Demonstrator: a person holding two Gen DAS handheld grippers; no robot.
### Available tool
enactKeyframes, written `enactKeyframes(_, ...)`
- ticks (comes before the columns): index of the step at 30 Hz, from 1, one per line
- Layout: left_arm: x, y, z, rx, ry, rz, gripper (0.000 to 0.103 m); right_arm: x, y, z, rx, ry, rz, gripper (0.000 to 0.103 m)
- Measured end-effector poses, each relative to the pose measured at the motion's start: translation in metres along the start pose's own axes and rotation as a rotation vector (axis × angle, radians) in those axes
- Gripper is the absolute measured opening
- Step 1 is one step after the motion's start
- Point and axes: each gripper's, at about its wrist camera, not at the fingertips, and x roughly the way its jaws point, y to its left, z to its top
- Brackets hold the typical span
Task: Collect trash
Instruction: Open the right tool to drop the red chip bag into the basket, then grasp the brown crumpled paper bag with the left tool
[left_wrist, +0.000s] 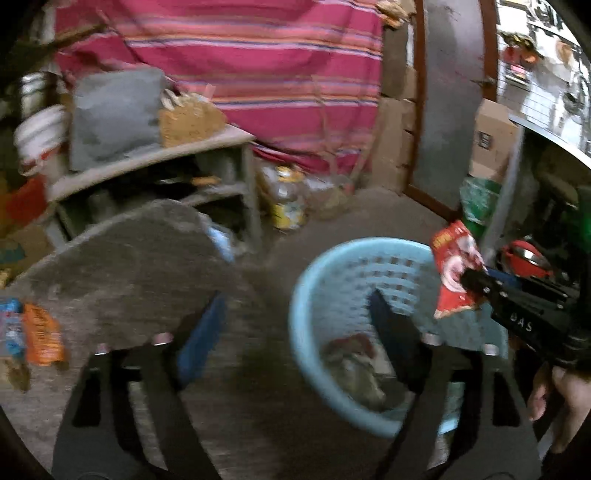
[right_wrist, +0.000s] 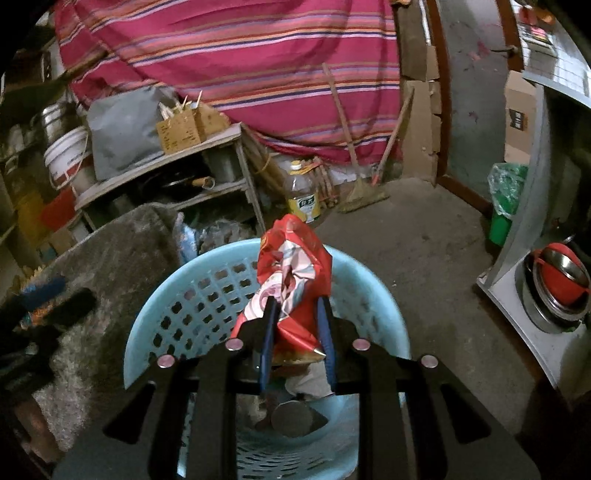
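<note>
Red wrapper (right_wrist: 295, 280) sits pinched in the right gripper (right_wrist: 297, 325) above the blue basket (right_wrist: 155, 332). Left gripper (left_wrist: 295, 321) hangs spread, empty. Released off-centre, the wrapper could catch the rim and fall outside.

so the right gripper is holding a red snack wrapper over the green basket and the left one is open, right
Not quite: the basket is light blue, not green. The right wrist view shows the right gripper shut on the red snack wrapper above it. The left gripper is open, as the left wrist view shows.
</note>
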Motion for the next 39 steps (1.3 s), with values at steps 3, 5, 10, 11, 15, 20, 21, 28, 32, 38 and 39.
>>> enactKeyframes(3,-0.017,0.025,-0.003,0.002,-0.041,0.071,0.094,0.003,0.013,0.001,-0.015,0.005,0.002,0.026)
enactKeyframes(5,-0.026,0.043,-0.006,0.008,-0.046,0.112,0.095,0.005,0.022,0.001,-0.012,0.013,-0.005,0.065)
enactKeyframes(10,-0.040,0.087,-0.015,-0.013,-0.040,0.189,0.098,0.002,0.045,0.002,-0.037,0.009,-0.014,0.076)
enactKeyframes(11,-0.044,0.098,-0.018,-0.022,-0.042,0.206,0.098,0.001,0.048,0.002,-0.043,0.003,-0.014,0.081)
enactKeyframes(15,-0.055,0.141,-0.027,-0.076,-0.039,0.256,0.098,-0.002,0.077,0.001,-0.077,-0.014,0.001,0.084)
enactKeyframes(20,-0.058,0.194,-0.044,-0.145,-0.021,0.342,0.098,0.004,0.115,-0.006,-0.130,0.008,0.032,0.084)
enactKeyframes(21,-0.059,0.203,-0.047,-0.154,-0.019,0.362,0.097,0.005,0.121,-0.007,-0.139,0.009,0.035,0.084)
enactKeyframes(28,-0.052,0.272,-0.073,-0.231,0.042,0.450,0.097,0.014,0.169,-0.016,-0.177,0.034,0.073,0.089)
enactKeyframes(32,-0.049,0.302,-0.092,-0.296,0.093,0.459,0.092,0.017,0.195,-0.021,-0.225,0.039,0.087,0.092)
enactKeyframes(38,-0.038,0.326,-0.114,-0.338,0.172,0.442,0.081,0.019,0.225,-0.024,-0.261,0.040,0.116,0.092)
enactKeyframes(39,-0.036,0.329,-0.116,-0.355,0.181,0.420,0.078,0.021,0.227,-0.023,-0.263,0.041,0.122,0.092)
